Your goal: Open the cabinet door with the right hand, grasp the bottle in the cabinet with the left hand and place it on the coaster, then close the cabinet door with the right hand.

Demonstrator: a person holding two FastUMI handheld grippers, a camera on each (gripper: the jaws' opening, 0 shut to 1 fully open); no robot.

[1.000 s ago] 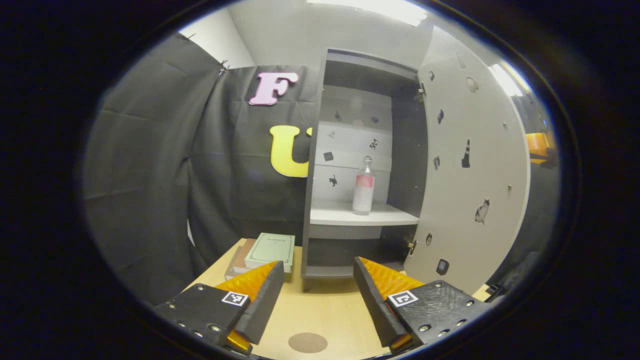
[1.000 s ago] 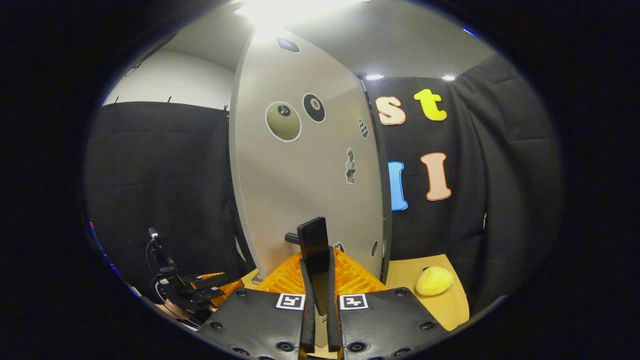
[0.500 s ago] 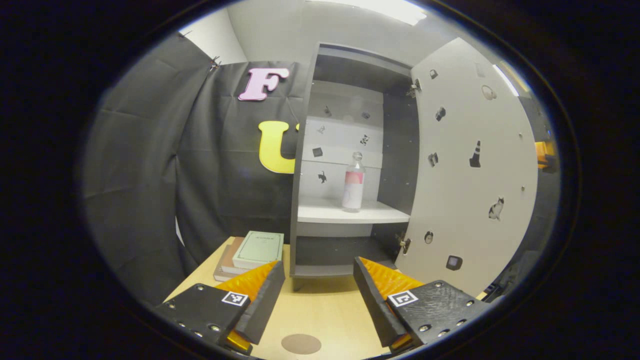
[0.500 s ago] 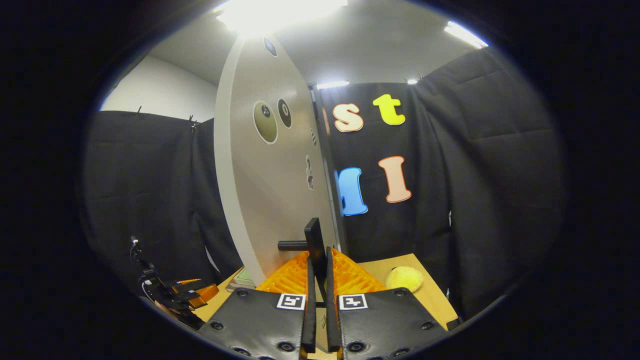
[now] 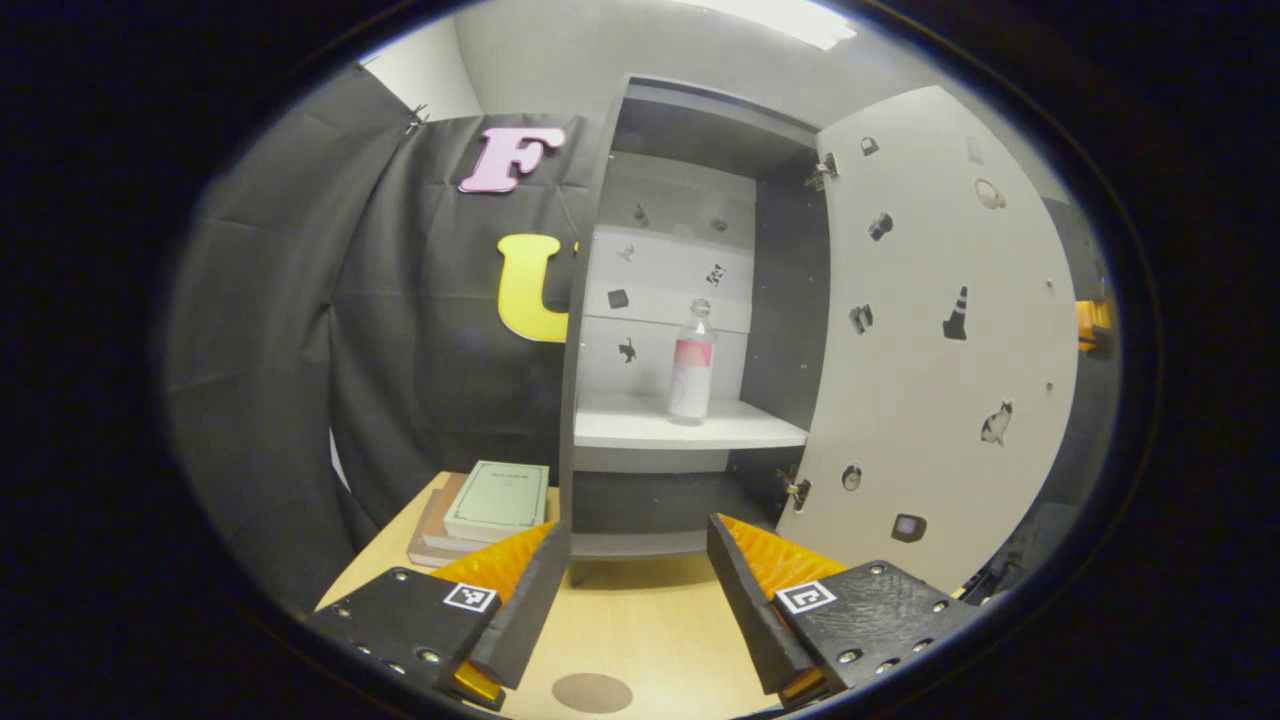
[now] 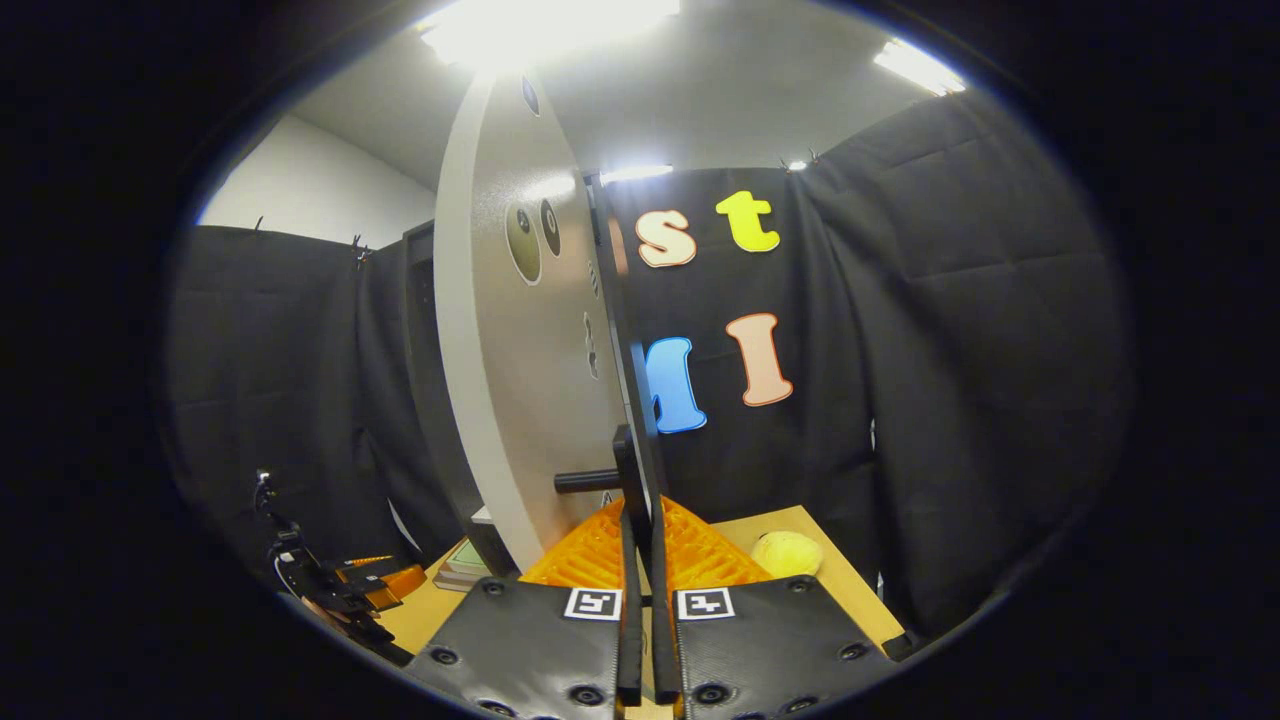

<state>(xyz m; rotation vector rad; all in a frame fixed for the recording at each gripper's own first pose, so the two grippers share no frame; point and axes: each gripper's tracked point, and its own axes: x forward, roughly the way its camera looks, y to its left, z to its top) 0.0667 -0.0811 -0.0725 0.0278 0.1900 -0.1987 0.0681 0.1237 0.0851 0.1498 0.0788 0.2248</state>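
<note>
In the left gripper view a clear bottle [image 5: 692, 363] with a pink and white label stands upright on the cabinet's white shelf [image 5: 640, 428]. The cabinet door [image 5: 940, 340] is swung wide to the right. My left gripper [image 5: 630, 570] is open, low over the wooden table [image 5: 650, 625], well short of the cabinet. A round brown coaster [image 5: 591, 692] lies on the table just below its fingers. In the right gripper view my right gripper [image 6: 640, 530] is shut on the door's dark handle [image 6: 630, 475], and the door [image 6: 510, 380] stands nearly edge-on.
A stack of books [image 5: 490, 505] with a green one on top lies left of the cabinet. A yellow fuzzy ball [image 6: 787, 553] rests on the table to the right of the door. The other gripper [image 6: 350, 590] shows low at the left in the right gripper view.
The door has swung further open, turning more edge-on in the right gripper view. The left gripper's view has shifted slightly, with the cabinet and bottle sliding left; the right gripper stays clamped on the handle.
</note>
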